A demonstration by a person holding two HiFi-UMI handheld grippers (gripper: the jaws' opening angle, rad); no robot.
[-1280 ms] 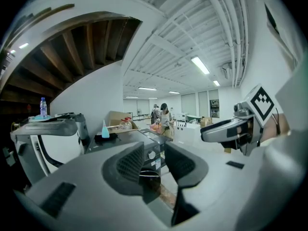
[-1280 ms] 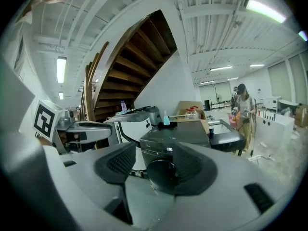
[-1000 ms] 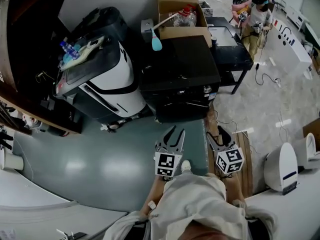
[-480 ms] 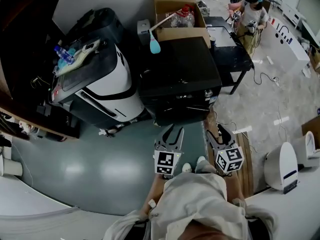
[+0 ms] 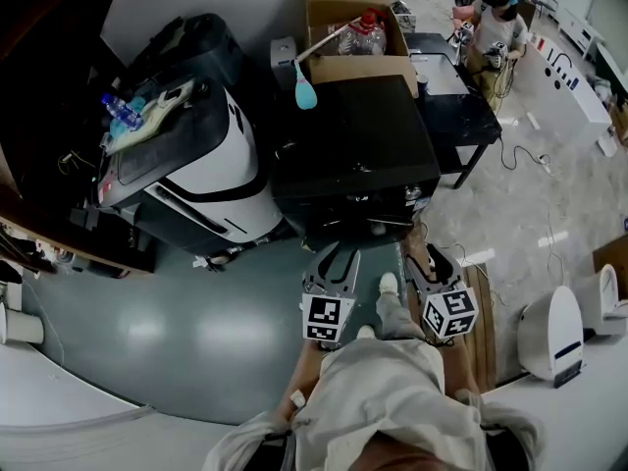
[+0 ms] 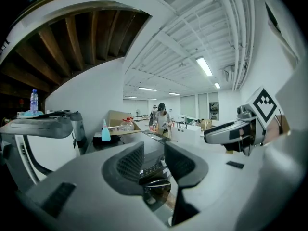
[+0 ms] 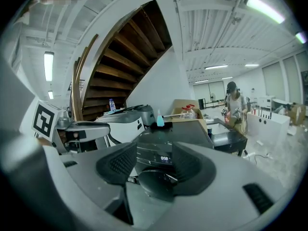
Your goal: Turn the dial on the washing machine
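Note:
A black front-loading washing machine (image 5: 353,150) stands straight ahead, with its control panel (image 5: 388,196) facing me; the dial is too small to make out. The left gripper (image 5: 340,253) hovers over the grey floor just short of the machine's front, open and holding nothing. In the left gripper view the machine (image 6: 153,163) shows through the narrow gap between the jaws. To its right, the right gripper (image 5: 420,257) is also a little short of the machine. Its jaws have just been closing with nothing between them. A gap remains, framing the lit display (image 7: 165,158) and the round door (image 7: 155,181).
A white-and-black appliance (image 5: 211,160) stands left of the washer. Behind it sit a cardboard box (image 5: 353,27) of bottles and a teal bottle (image 5: 305,92). A black table (image 5: 461,101) and a person (image 5: 494,29) are at the back right. My shoe (image 5: 389,284) rests between the grippers.
Both grippers have moved forward, and the washing machine is now closer in front of them. My foot has stepped forward between the two grippers.

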